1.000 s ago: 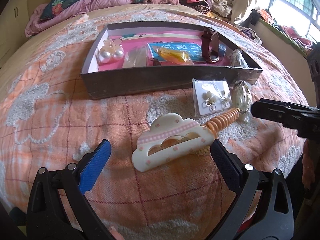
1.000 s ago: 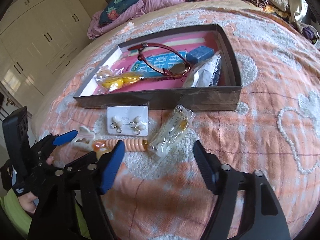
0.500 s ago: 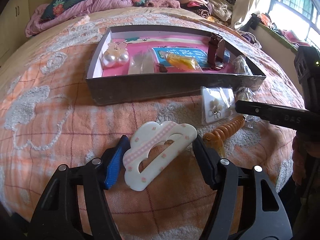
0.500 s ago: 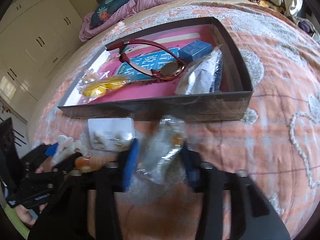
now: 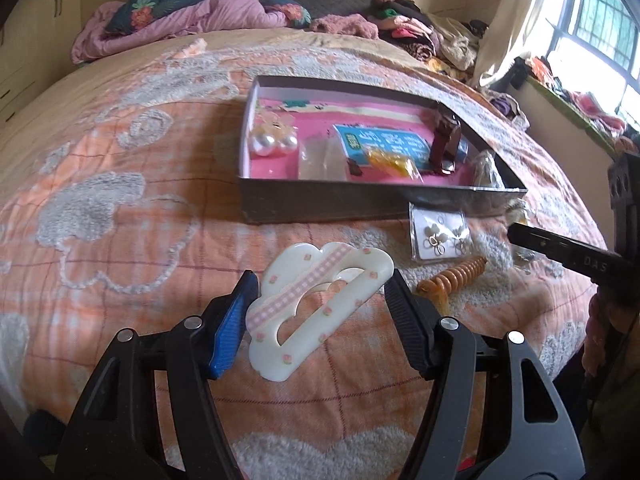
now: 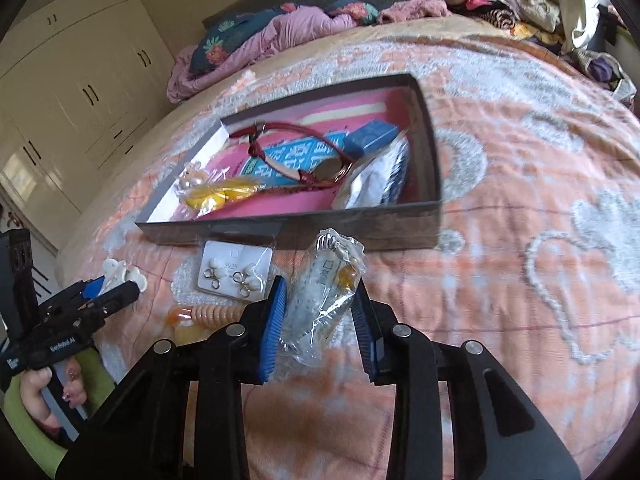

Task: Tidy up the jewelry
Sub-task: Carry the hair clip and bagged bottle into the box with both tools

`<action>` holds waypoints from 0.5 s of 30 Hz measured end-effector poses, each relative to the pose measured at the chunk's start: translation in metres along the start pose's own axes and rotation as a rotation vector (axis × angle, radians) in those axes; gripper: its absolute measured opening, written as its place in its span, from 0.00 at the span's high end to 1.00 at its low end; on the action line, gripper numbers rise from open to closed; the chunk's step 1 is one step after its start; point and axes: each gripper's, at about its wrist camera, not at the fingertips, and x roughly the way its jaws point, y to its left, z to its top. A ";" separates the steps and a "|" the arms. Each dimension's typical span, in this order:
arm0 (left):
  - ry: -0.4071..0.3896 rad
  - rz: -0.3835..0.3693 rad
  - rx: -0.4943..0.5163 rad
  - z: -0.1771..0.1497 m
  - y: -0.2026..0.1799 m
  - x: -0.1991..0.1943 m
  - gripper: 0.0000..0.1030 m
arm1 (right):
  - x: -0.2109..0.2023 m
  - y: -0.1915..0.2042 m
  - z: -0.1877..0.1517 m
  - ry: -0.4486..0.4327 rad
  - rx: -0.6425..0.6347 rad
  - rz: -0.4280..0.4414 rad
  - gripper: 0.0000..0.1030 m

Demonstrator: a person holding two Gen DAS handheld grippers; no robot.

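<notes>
Left gripper (image 5: 320, 316) closed down on a cream cloud-shaped hair clip (image 5: 316, 312), both pads touching its edges, clip tilted and lifted off the orange bedspread (image 5: 120, 200), in front of the grey tray (image 5: 360, 200). Right gripper (image 6: 320, 320) nearly closed on a clear plastic jewelry packet (image 6: 328, 292), pads pressing the crinkled plastic on both sides, packet just in front of the tray's near wall. Earring card (image 6: 236, 272) in a clear sleeve lies flat on the bedspread just in front of the tray, between the two grippers. Orange spiral hair tie (image 5: 452, 280) lies on the bedspread in front of the card, further from the tray. Inside the tray, pink lining: pearl earrings (image 5: 274, 142) at the left end, a yellow item in a bag (image 5: 394, 160) mid-tray, a dark red watch (image 6: 308, 164) over a blue printed card (image 5: 384, 144), small blue box (image 6: 372, 136) and a silver foil bag (image 6: 376, 180) at the right end. Pink bedding (image 5: 180, 20) piled well behind the tray, by the headboard
</notes>
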 end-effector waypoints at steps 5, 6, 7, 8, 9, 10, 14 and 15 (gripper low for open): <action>-0.027 0.008 -0.018 0.005 0.006 -0.011 0.44 | -0.016 -0.003 0.002 -0.039 -0.007 -0.013 0.70; -0.031 0.009 -0.021 0.006 0.007 -0.013 0.44 | -0.019 -0.003 0.003 -0.047 -0.012 -0.015 0.70; -0.038 0.011 -0.024 0.008 0.008 -0.015 0.44 | -0.022 -0.003 0.004 -0.055 -0.016 -0.018 0.70; -0.044 0.012 -0.026 0.010 0.009 -0.016 0.44 | -0.026 -0.003 0.005 -0.065 -0.017 -0.019 0.70; -0.051 0.013 -0.029 0.012 0.010 -0.018 0.44 | -0.028 -0.002 0.006 -0.073 -0.017 -0.017 0.70; -0.056 0.014 -0.032 0.013 0.010 -0.019 0.44 | -0.030 -0.002 0.007 -0.078 -0.018 -0.016 0.70; -0.076 0.015 -0.041 0.020 0.012 -0.023 0.44 | -0.039 0.000 0.012 -0.106 -0.027 -0.017 0.70; -0.082 0.014 -0.041 0.023 0.012 -0.024 0.44 | -0.041 0.000 0.013 -0.111 -0.028 -0.017 0.70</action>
